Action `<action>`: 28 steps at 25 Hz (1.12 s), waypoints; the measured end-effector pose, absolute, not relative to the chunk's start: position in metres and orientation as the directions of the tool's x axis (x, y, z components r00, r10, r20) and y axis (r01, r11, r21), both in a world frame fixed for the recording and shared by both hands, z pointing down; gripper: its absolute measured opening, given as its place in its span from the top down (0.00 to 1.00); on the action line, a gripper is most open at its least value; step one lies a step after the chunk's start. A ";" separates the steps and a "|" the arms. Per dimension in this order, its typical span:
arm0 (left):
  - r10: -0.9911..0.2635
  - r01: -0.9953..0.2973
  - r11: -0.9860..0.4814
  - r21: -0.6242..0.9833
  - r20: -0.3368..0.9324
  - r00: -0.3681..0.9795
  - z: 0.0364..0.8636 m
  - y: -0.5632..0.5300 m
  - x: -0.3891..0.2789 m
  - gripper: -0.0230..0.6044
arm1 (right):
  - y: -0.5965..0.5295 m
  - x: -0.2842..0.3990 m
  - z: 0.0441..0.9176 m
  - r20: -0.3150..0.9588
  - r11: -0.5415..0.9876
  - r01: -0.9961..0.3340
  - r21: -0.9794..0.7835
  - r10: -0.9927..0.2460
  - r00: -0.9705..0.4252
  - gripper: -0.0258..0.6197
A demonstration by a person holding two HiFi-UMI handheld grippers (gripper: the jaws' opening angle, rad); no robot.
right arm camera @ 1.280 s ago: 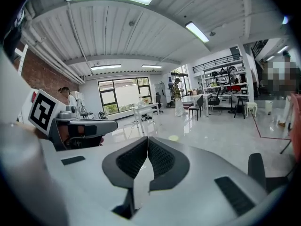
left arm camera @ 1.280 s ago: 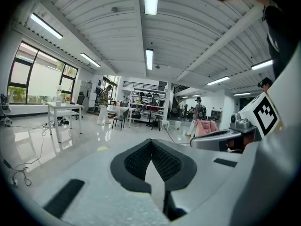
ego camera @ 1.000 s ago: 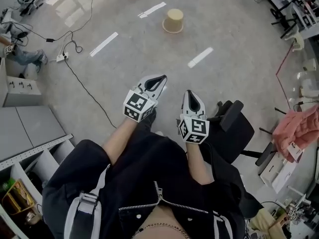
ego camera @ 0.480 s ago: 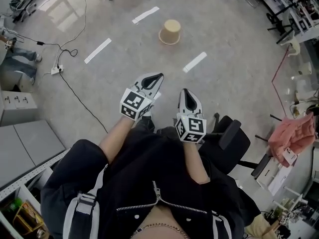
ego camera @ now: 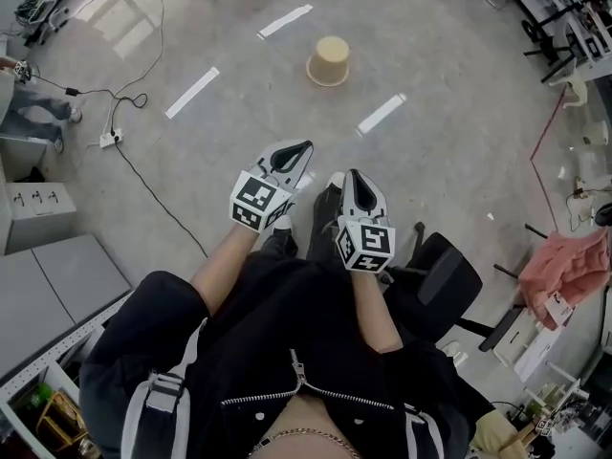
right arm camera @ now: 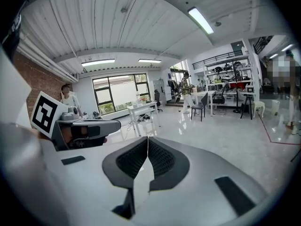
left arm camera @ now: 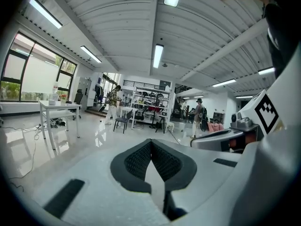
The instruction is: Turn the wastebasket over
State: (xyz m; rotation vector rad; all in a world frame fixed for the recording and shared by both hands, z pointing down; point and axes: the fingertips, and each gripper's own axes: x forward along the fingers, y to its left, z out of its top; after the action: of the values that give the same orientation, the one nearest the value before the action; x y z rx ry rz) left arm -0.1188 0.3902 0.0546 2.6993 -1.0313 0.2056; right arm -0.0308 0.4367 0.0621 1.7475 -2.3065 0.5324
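Note:
A tan wastebasket (ego camera: 329, 61) stands upside down on the grey floor, far ahead of me in the head view, its wide mouth on the floor. My left gripper (ego camera: 304, 147) is held out in front of my body, shut and empty. Beside it, my right gripper (ego camera: 357, 175) is also shut with nothing in it. Both are well short of the wastebasket. In the left gripper view the left gripper (left arm camera: 151, 141) shows its pads meeting; in the right gripper view the right gripper (right arm camera: 147, 139) shows the same. Neither gripper view shows the wastebasket.
White tape strips (ego camera: 382, 113) mark the floor around the wastebasket. A black office chair (ego camera: 445, 275) stands close at my right. A power strip with cables (ego camera: 110, 140) lies at the left, grey cabinets (ego camera: 57, 285) at lower left. Desks, chairs and people (left arm camera: 199, 117) fill the far room.
I have walked forward across the floor with both grippers shut and held out. The office chair has slid back toward my right side, and the cabinets have shifted down the left edge.

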 end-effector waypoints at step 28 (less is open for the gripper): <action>-0.702 -0.760 -0.631 0.159 0.299 0.646 0.075 0.076 -0.002 0.96 | 0.120 0.105 0.081 0.430 0.325 -0.921 -0.216 -0.815 -0.389 0.94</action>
State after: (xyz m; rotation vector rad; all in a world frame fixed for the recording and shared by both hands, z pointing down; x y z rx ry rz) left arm -0.0025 0.0762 0.0755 2.5968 -1.1799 0.3039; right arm 0.1050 0.1198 0.0806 1.5730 -2.3484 0.6305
